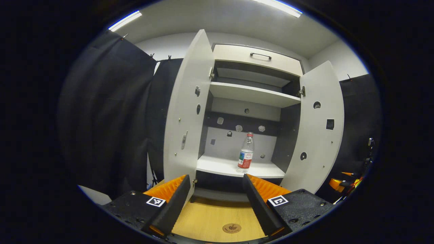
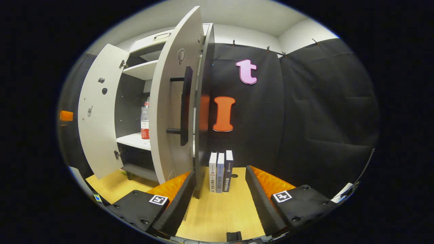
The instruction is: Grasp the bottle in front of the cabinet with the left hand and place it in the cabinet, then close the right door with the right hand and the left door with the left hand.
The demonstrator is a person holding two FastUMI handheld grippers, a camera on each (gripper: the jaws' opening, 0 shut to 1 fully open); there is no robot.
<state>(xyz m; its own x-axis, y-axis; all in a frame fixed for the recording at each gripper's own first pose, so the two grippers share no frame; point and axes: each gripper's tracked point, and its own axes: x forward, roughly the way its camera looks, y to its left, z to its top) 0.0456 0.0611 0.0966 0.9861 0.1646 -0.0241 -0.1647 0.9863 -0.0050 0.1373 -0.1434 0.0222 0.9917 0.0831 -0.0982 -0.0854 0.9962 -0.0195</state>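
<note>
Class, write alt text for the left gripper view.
A bottle stands upright on the lower shelf of a cabinet, both doors open. The open left gripper points at it, empty, above a wooden tabletop.

No text legible from where I stand. Bottle (image 1: 245, 154) on the lower shelf of the cabinet (image 1: 251, 95) has a red/white/green label, print too small to make out. Three books (image 2: 221, 171) upright on the table (image 2: 217, 213) beside the cabinet's right door (image 2: 171, 112) carry spine lettering, too small to read. Each finger block of the left gripper (image 1: 215, 203) and right gripper (image 2: 218, 203) wears a black-and-white square marker, pattern only, no words. Round stamp (image 1: 232, 228) on the table near the left gripper: some emblem, unreadable.
</note>
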